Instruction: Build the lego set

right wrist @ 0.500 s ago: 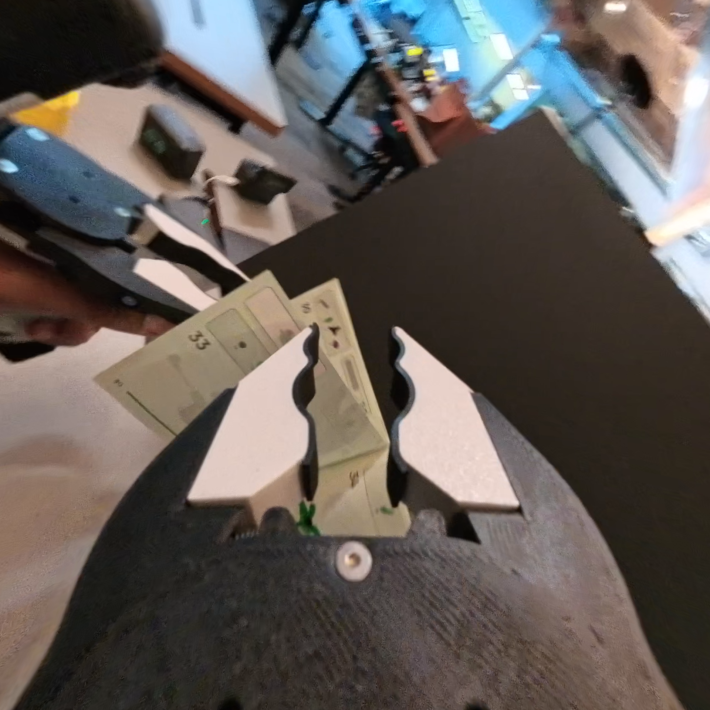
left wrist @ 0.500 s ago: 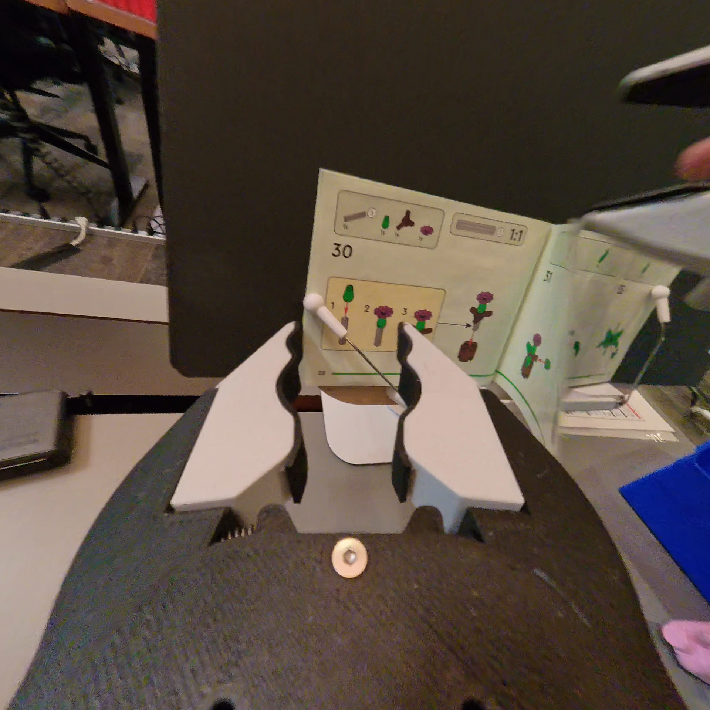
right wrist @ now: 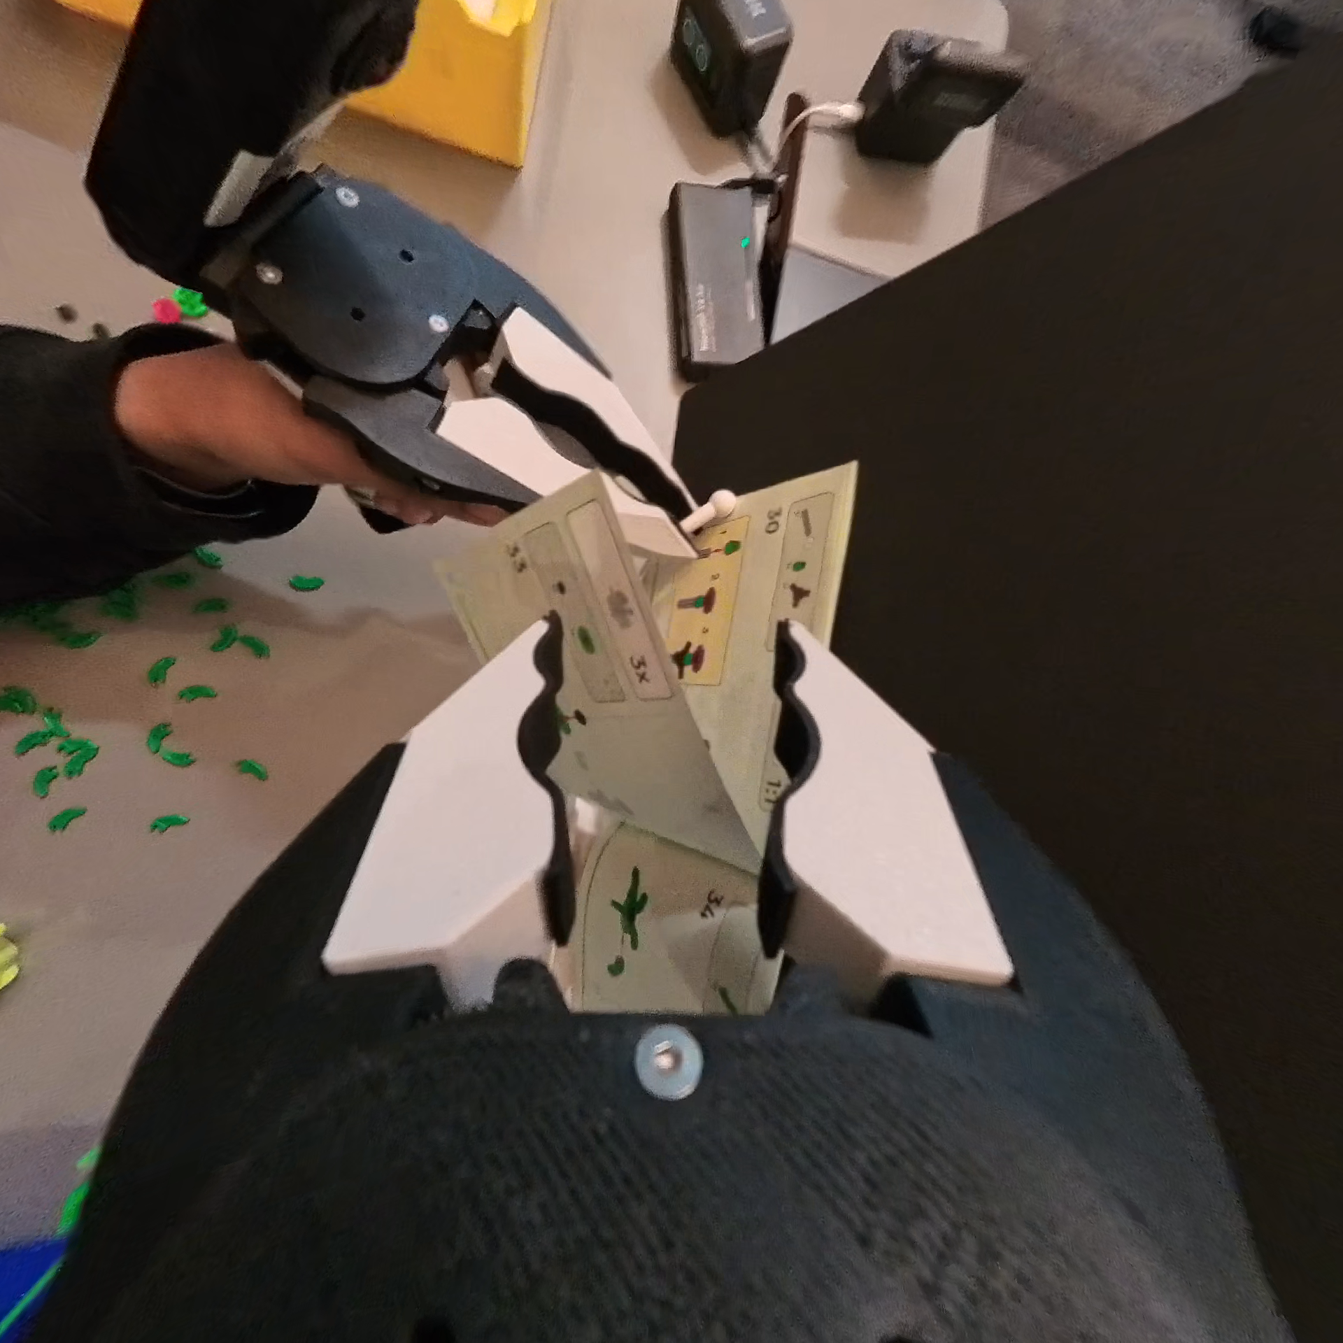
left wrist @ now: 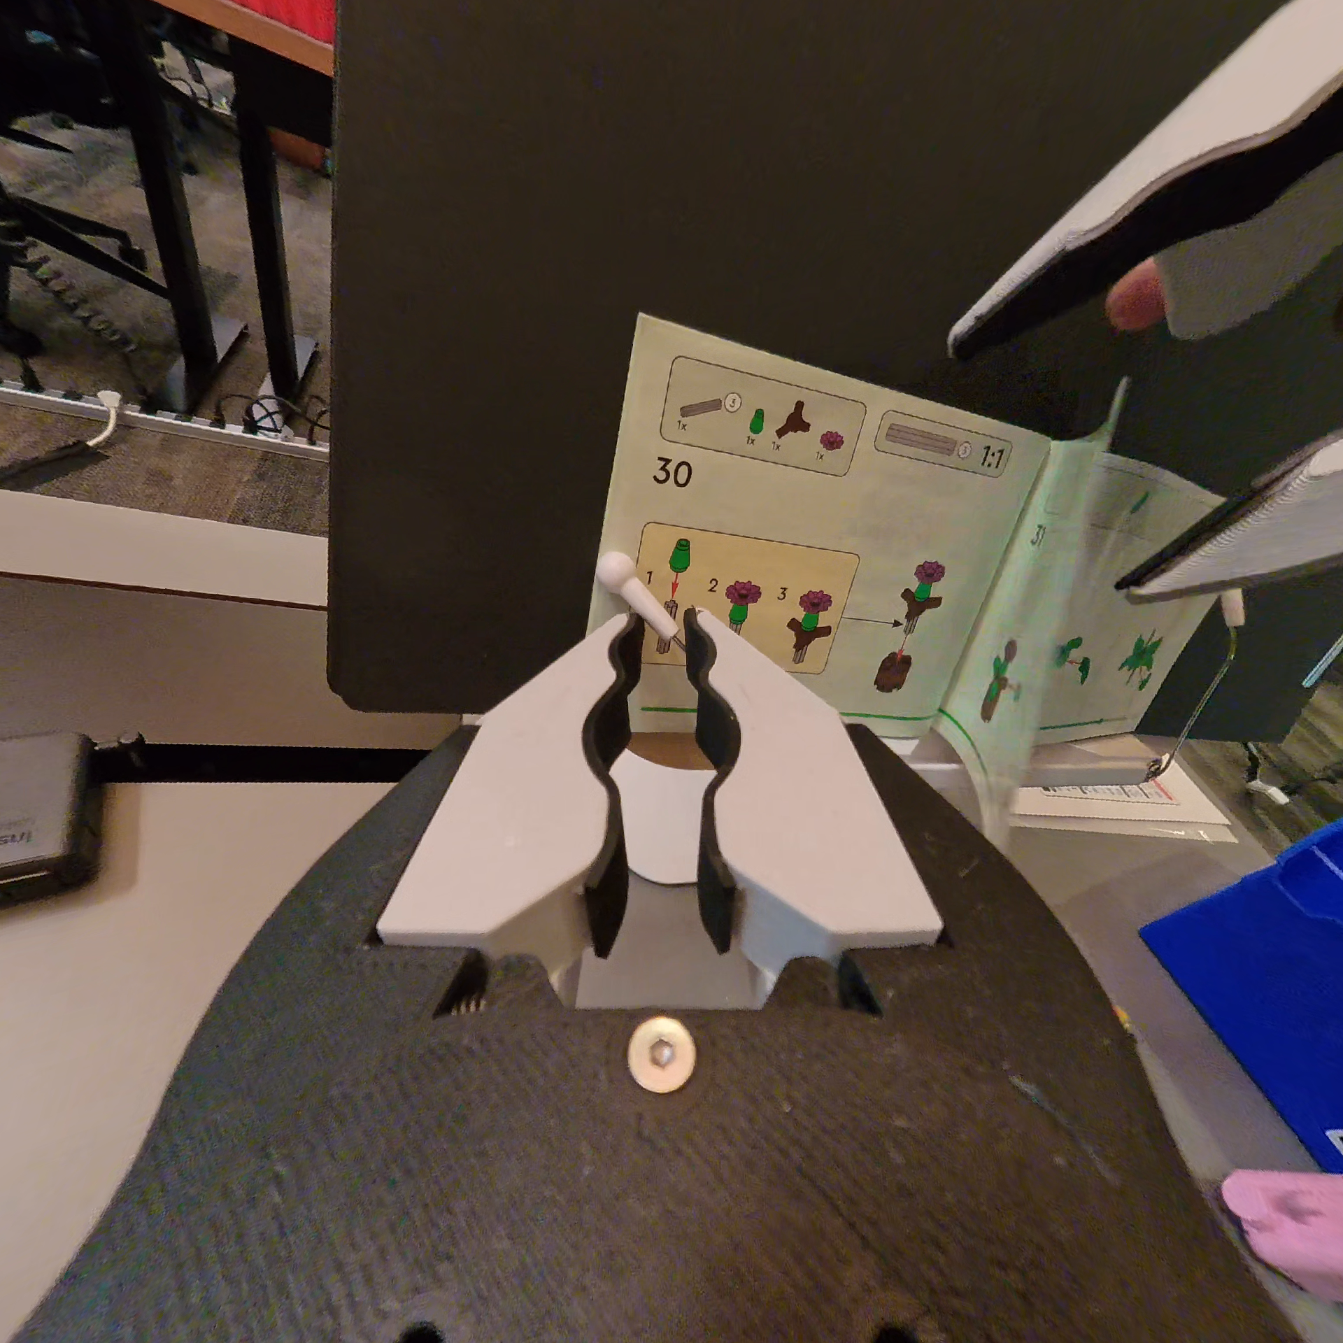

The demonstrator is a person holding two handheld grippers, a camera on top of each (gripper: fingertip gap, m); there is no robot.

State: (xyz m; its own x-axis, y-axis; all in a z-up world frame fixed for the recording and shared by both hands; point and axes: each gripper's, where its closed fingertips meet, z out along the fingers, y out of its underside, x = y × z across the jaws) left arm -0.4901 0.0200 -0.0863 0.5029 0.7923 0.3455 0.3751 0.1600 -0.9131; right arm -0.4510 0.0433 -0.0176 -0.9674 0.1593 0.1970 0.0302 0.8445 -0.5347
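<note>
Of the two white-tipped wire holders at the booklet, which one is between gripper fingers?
The left holder, over the booklet's left page, sits between the left hand-held gripper's fingertips; the right one stands free.

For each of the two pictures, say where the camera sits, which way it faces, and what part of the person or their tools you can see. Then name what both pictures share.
Left wrist view: sits on the left gripper, faces the open booklet standing against a black board; the right gripper's fingers enter top right.

Right wrist view: sits on the right gripper, looks down over the booklet toward the table; a hand holds the left gripper.

Shared: booklet, white-tipped wire, board.
</note>
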